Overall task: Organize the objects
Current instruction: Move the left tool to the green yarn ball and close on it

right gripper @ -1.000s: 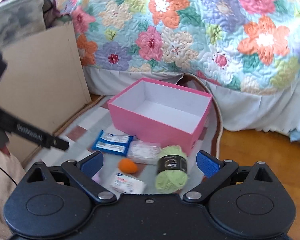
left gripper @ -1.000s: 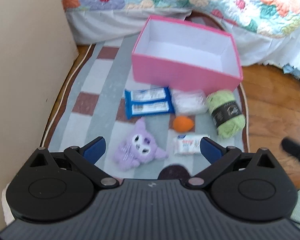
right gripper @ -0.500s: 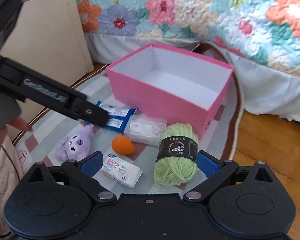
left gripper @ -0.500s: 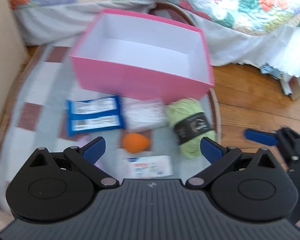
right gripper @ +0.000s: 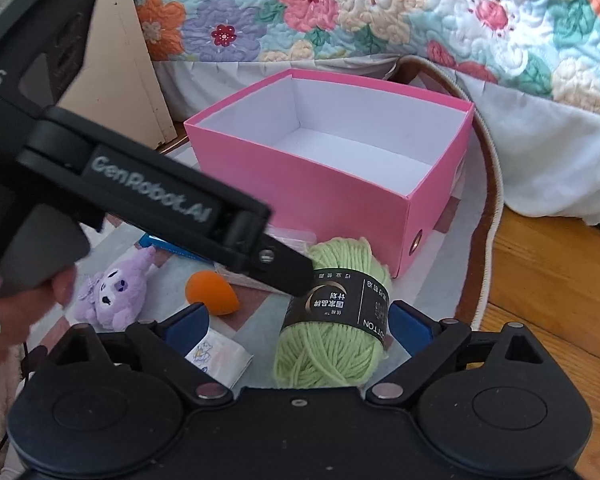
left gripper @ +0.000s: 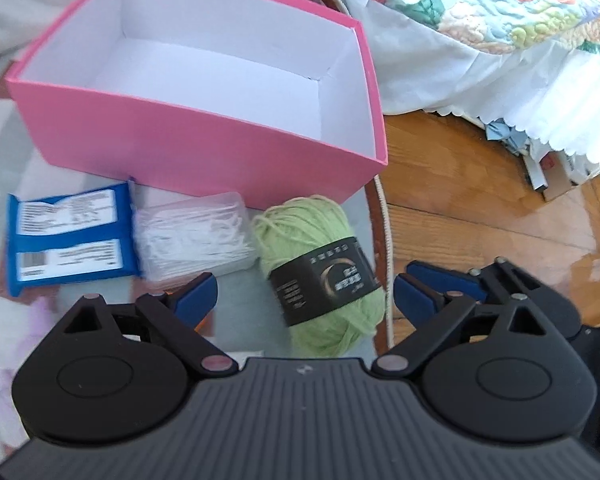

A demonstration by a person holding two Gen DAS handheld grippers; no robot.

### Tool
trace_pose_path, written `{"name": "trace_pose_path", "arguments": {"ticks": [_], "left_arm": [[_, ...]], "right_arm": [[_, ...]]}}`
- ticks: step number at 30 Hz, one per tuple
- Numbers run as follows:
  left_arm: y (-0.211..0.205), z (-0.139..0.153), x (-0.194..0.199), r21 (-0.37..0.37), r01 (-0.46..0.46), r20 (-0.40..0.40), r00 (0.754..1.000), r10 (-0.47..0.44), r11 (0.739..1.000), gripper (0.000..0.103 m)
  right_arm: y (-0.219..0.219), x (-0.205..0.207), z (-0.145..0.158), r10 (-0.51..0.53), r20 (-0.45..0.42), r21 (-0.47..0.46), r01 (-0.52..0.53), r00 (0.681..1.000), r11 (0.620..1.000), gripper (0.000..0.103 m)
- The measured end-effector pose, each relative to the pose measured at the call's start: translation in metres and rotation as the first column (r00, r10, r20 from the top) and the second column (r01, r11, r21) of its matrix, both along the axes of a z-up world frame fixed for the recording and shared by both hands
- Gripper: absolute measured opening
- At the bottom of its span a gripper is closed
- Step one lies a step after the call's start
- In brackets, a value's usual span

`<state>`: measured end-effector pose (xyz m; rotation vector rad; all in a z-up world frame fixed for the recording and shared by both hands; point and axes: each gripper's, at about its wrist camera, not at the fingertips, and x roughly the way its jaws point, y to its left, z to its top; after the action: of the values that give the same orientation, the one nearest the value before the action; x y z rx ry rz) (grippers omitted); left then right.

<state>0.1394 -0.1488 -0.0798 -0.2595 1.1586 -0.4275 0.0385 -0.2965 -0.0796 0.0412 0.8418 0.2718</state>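
Pink box (right gripper: pixel 340 184): open, white-lined, nothing in it; stands on the patchwork rug (right gripper: pixel 452 280) by the quilted bed (right gripper: pixel 380 12). All places below are given from this box.

Green yarn skein (right gripper: pixel 332 320): just before the box's near right corner, lying on the rug, black band round its middle.
Clear packet of white pieces (left gripper: pixel 194 236): against the near wall, left of the skein.
Blue wipes packs (left gripper: pixel 70 240): further left along that wall.
Orange sponge (right gripper: pixel 210 294), purple plush (right gripper: pixel 114 292), small tissue pack (right gripper: pixel 220 356): a row nearer the holder.

Left gripper (left gripper: pixel 304 288): jaws wide, just been closing a little, skein between them, pads not touching.
Right gripper (right gripper: pixel 298 320): jaws wide, straddling the same skein, pads clear.

Step, as judged: approach for the first pick; nothing boxed yet. Next move calls for one gripper to yield, the other to close across the band, lift, and carry over the near wall.
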Motion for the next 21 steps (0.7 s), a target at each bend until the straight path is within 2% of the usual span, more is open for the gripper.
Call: {"name": "trace_pose_path", "arguments": {"ticks": [6,8,10,12,16,18,21], "left_arm": [[-0.007,-0.02,0.013,-0.083,-0.029,-0.064,0.998,0.024,0.996,0.09],[-0.011,-0.024,0.014,-0.071,-0.017,-0.079,0.997,0.012,0.997,0.073],[-0.014,-0.028,0.014,-0.059,-0.004,-0.09,0.996,-0.001,0.998,0.069],[-0.015,-0.034,0.014,-0.046,-0.008,-0.094,0.996,0.004,0.999,0.068],[-0.012,-0.044,0.011,-0.079,-0.022,-0.095,0.995,0.014,0.997,0.072],[-0.011,-0.051,0.008,-0.084,-0.045,-0.091,0.995,0.038,0.995,0.076],[-0.005,-0.063,0.006,-0.132,-0.072,-0.116,0.992,0.057,0.989,0.077]], "right_arm": [[-0.01,0.013,-0.013,0.023,-0.002,0.034,-0.023,1.0,0.999,0.092],[-0.015,0.017,-0.017,0.025,-0.022,0.05,-0.024,0.999,0.998,0.089],[-0.018,0.02,-0.022,0.03,-0.042,0.065,-0.027,0.999,0.998,0.087],[-0.021,0.021,-0.028,0.033,-0.056,0.067,-0.03,0.998,0.997,0.086],[-0.028,0.022,-0.04,0.009,-0.073,0.077,-0.004,0.997,0.997,0.084],[-0.035,0.022,-0.047,-0.023,-0.086,0.107,0.032,0.996,0.994,0.084],[-0.048,0.022,-0.06,-0.063,-0.135,0.189,0.088,0.989,0.978,0.076]]}}
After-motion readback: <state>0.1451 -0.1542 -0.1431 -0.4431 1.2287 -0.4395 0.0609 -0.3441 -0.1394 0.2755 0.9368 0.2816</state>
